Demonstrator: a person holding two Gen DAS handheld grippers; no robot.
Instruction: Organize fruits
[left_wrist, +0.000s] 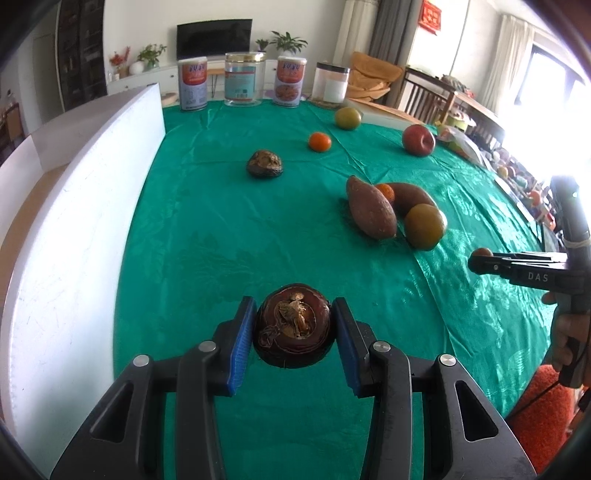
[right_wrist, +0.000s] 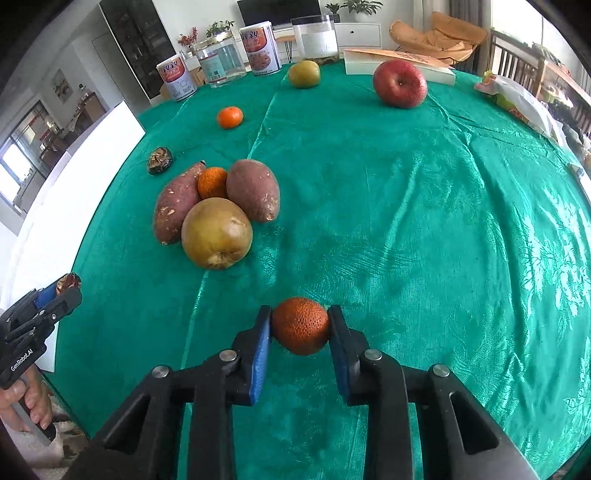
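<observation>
Table (right_wrist: 406, 221): green cloth covers it; white board along its left edge.
Sweet potatoes (right_wrist: 176, 206): two near the centre, long axes running toward the far edge, touching a pear (right_wrist: 217, 232).
Left gripper (left_wrist: 295, 328): jaws clamped on a dark brown round fruit (left_wrist: 293, 332), near edge.
Right gripper (right_wrist: 300, 326): jaws clamped on a small rough orange (right_wrist: 300, 325), near edge.

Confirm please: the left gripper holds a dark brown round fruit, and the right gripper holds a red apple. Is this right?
Not quite. The right gripper holds a small dark orange citrus fruit, as the right wrist view shows; the red apple sits far back on the green cloth. The left gripper does hold the dark brown round fruit.
</observation>
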